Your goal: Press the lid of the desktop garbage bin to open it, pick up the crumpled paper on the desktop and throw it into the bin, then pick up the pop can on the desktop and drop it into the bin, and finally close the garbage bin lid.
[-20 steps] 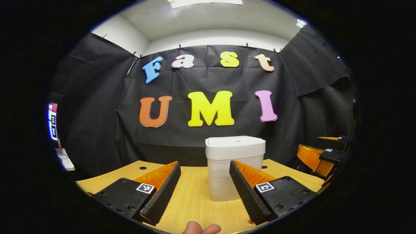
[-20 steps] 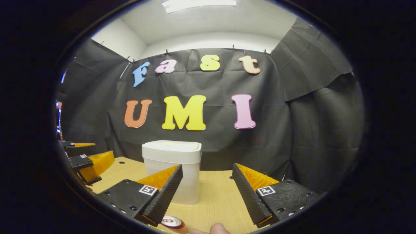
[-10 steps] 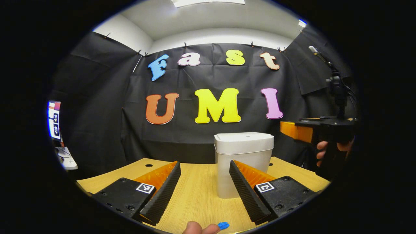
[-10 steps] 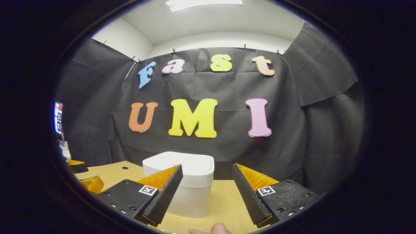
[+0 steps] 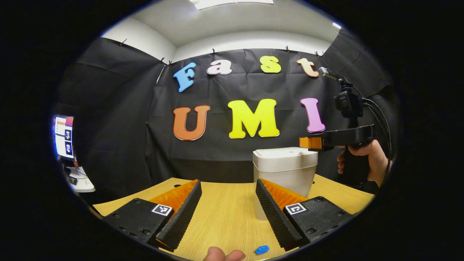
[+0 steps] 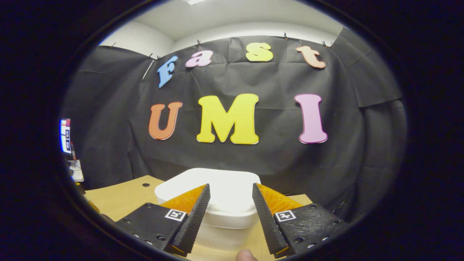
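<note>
1. The left gripper [image 5: 224, 203] hangs low over the wooden surface [image 5: 224, 217], fingers spread wide with nothing between them.
2. Ahead of it and slightly to its right stands the white garbage bin [image 5: 284, 174], lid [image 5: 284, 154] shut, its lower part hidden behind the gripper's right finger.
3. A small blue scrap [image 5: 261, 249] lies on the surface just below that finger; whether it is the crumpled paper cannot be told.
4. In the left gripper view, the right gripper [image 5: 311, 142] is held level by a hand [image 5: 364, 159], its tip just above the lid's right edge.
5. In the right gripper view, the right gripper [image 6: 228, 214] has its fingers partly open and empty, poised over the bin's lid [image 6: 217, 188], which lies directly ahead and below.
</note>
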Motion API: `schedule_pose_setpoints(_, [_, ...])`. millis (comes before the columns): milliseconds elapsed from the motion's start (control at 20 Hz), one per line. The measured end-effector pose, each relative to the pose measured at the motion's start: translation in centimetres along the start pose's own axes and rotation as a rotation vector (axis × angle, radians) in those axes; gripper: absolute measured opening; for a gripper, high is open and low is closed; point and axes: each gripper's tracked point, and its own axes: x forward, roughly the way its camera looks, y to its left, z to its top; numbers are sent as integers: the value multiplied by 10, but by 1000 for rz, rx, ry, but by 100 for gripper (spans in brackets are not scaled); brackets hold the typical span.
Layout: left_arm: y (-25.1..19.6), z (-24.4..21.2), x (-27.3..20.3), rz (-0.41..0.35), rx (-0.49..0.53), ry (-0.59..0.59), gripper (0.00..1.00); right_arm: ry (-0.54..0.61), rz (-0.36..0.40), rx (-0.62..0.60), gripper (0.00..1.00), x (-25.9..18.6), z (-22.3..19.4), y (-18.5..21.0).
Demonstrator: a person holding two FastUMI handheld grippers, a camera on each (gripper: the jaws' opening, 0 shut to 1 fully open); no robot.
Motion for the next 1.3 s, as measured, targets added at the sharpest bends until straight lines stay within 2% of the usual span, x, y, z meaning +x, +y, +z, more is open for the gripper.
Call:
schedule_pose_setpoints(200, [2, -5, 3, 3, -2, 9, 97, 12, -1, -4, 53, 9, 1, 5])
schedule_pose_setpoints(250, [2, -6, 3, 1, -2, 12, 97, 11, -9, -7, 44, 10, 1, 4])
schedule_pose_setpoints(300, [3, -6, 2, 1, -2, 15, 97, 14, -17, -9, 27, 12, 2, 3])
schedule_pose_setpoints(350, [4, -7, 4, 1, -2, 17, 97, 23, -9, -9, 19, 13, 0, 7])
schedule_pose_setpoints(400, [4, -8, 4, 0, -2, 19, 97, 35, 1, -8, 23, 15, -3, 9])
schedule_pose_setpoints(550, [6, -10, 5, 2, 3, 24, 97, 45, 7, -1, 1, 19, -5, 15])
schedule_pose_setpoints(800, [8, -12, 6, 3, -1, 28, 97, 84, 16, -5, 0, 25, -20, 13])
schedule_pose_setpoints(950, [8, -15, 9, 2, -3, 34, 97, 126, 37, 37, 1, 26, -29, 13])
schedule_pose_setpoints(1050, [6, -17, 8, 0, -8, 43, 97, 145, 46, -13, 1, 27, -32, 14])
schedule_pose_setpoints(1150, [2, -20, 8, -6, -14, 53, 97, 140, 37, -62, 4, 26, -33, 15])
schedule_pose_setpoints(1300, [2, -21, 7, -4, -8, 54, 97, 73, 19, -51, 1, 24, -21, 13])
